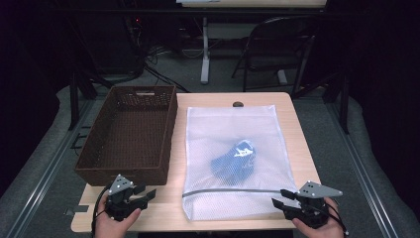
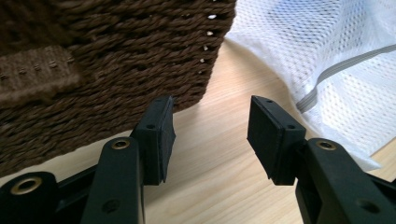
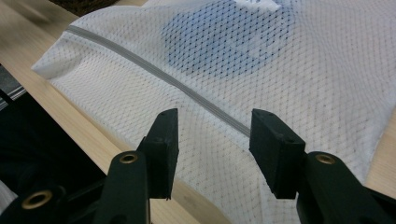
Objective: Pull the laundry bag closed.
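Both grippers held low, jaws spread.
The left gripper (image 1: 143,195) and right gripper (image 1: 281,205) each sit in a hand, jaws parted, nothing between the pads (image 2: 161,128).

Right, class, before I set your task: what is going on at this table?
A person sits at a wooden table with a claw in each hand. The left claw is open near the front corner of a brown woven basket, touching nothing. The right claw is open too, hovering at the near right corner of a white mesh bag lying flat beside the basket. A grey zip runs across the bag's near end, and something blue lies inside. Nothing is gripped yet.
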`<state>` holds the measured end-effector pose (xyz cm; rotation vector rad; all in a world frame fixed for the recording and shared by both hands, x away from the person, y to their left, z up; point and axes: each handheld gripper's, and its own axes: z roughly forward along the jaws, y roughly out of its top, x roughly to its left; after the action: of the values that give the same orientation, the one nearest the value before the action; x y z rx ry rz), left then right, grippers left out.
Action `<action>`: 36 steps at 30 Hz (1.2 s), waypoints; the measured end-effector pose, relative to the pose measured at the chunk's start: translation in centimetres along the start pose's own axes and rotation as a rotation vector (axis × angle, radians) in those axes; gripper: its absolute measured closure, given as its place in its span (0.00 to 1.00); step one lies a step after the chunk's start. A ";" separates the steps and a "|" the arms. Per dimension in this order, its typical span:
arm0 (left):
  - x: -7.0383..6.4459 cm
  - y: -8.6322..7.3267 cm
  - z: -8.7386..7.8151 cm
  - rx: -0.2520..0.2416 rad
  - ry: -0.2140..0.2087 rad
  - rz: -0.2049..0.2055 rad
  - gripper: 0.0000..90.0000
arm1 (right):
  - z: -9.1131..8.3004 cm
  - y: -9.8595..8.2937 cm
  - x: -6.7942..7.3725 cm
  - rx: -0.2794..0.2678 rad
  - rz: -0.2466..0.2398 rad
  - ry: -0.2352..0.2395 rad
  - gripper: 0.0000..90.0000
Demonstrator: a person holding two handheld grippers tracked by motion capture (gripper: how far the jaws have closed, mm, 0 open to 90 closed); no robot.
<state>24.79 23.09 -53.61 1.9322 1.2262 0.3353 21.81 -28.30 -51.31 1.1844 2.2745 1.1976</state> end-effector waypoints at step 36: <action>4.4 -1.6 0.2 -0.017 0.053 -0.115 0.55 | 4.5 -3.0 1.5 -0.009 -0.041 0.072 0.58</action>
<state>26.05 27.03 -55.76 1.8401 1.3586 0.3376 21.99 -25.67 -56.31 1.1025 2.3311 1.2531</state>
